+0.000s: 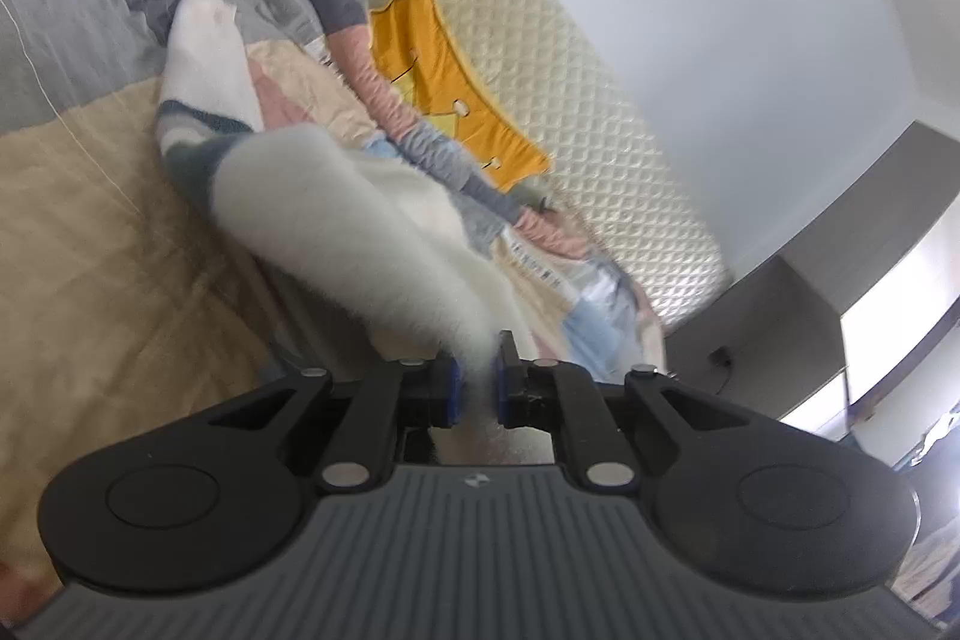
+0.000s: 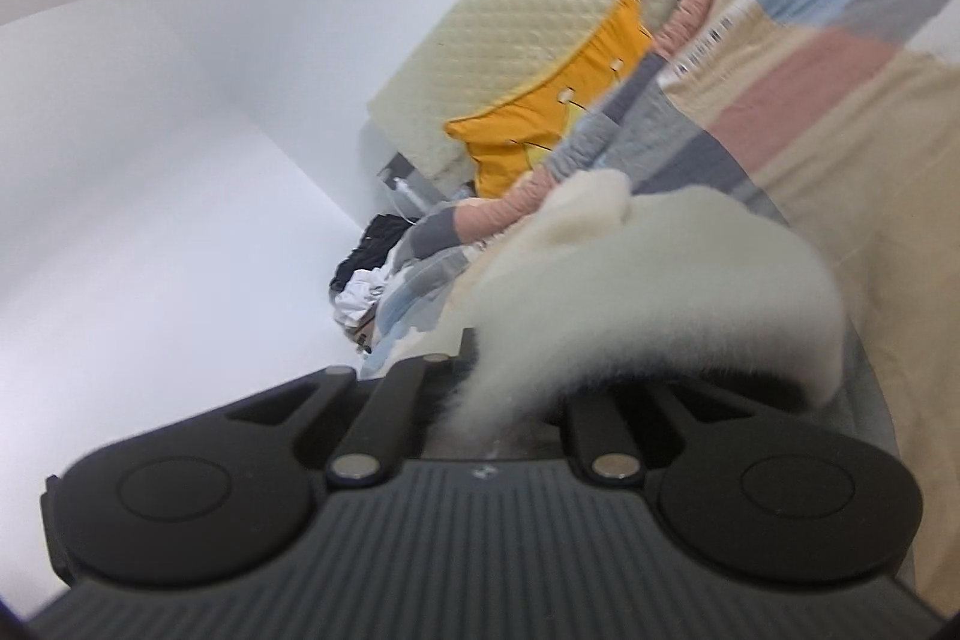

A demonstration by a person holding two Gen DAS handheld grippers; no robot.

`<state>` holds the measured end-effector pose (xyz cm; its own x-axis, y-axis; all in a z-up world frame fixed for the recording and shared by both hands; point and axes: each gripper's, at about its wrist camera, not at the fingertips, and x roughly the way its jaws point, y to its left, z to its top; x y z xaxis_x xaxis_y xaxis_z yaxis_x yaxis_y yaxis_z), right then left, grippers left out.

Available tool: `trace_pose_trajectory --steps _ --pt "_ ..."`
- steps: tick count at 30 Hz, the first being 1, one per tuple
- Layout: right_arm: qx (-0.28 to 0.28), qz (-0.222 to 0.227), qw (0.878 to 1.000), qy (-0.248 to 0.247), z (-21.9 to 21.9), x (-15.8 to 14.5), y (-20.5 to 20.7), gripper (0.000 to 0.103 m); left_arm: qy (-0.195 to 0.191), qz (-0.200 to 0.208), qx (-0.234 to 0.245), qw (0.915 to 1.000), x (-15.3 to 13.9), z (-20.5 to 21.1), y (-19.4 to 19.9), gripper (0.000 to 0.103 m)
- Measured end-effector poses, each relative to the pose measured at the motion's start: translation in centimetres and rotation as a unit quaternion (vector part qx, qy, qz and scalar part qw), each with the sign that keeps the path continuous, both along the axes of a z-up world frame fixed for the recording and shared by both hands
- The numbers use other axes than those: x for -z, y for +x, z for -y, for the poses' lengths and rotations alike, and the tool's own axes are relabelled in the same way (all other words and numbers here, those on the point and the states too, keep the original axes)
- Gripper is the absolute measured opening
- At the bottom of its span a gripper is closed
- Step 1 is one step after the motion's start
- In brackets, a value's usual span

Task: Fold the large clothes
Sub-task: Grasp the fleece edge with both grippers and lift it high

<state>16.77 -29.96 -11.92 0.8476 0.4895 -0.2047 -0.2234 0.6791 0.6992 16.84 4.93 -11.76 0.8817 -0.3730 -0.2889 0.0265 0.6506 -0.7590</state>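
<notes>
The left claw (image 1: 474, 388) is clamped on a fold of the fluffy white garment (image 1: 336, 214), the fabric pinched between its blue pads (image 1: 454, 388) and trailing forward and to the left over the patchwork bedspread (image 1: 108, 244) — a banded grey-and-white stretch lies further out on the bed. The right claw (image 2: 486, 400) grips the same garment (image 2: 660, 292); the fleece rises out of its jaws and arcs to the right, hiding the right-hand finger. An orange cloth (image 1: 444, 82) lies beyond the bedspread against the quilted cream mattress (image 1: 576, 88) — both views are blurred
</notes>
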Motion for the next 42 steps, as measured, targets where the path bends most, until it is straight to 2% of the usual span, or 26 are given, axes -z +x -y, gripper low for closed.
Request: trace_pose_trajectory --steps 6,10,14,19,23,30,33,35,37,39,42 --pt "0.014 0.038 0.999 -0.005 -0.6 -3.7 -2.1 0.010 0.013 0.019 0.012 0.9997 -3.4 -1.1 -1.9 0.011" --pt "0.019 0.056 0.998 0.008 -0.6 -5.4 -3.6 0.011 0.028 0.054 0.015 0.9980 -7.4 -1.1 -3.0 0.011" --pt "0.009 0.087 0.996 0.015 -0.5 -9.0 -4.7 0.011 0.027 0.092 0.018 0.9953 -11.7 -1.1 -3.3 0.011" --pt "-0.014 0.153 0.988 -0.006 -0.5 -16.0 -6.4 0.011 0.027 0.148 0.022 0.9884 -18.7 -1.2 -5.1 0.011" --pt "-0.030 0.198 0.979 -0.037 -0.8 -22.4 -7.5 0.011 0.036 0.199 0.021 0.9792 -25.1 -1.4 -6.9 0.011" --pt "-0.023 0.298 0.951 -0.073 -1.1 -33.9 -10.1 0.010 0.061 0.292 0.022 0.9541 -37.8 -1.1 -8.6 0.011" --pt "-0.019 0.314 0.946 -0.075 -0.8 -37.7 -9.8 0.010 0.070 0.315 0.020 0.9464 -42.6 -0.6 -8.5 0.011" --pt "-0.016 0.314 0.946 -0.083 -0.7 -40.0 -9.0 0.010 0.077 0.323 0.019 0.9432 -44.8 -0.4 -7.9 0.012" --pt "-0.012 0.311 0.945 -0.101 -0.8 -41.1 -7.9 0.011 0.093 0.326 0.011 0.9408 -45.4 0.1 -6.9 0.012" --pt "-0.004 0.295 0.947 -0.128 -1.2 -40.8 -5.8 0.011 0.122 0.319 0.000 0.9401 -44.8 0.9 -5.1 0.012" --pt "0.002 0.243 0.959 -0.143 -1.2 -37.8 -1.9 0.011 0.131 0.277 0.005 0.9517 -41.4 1.4 -0.4 0.012"
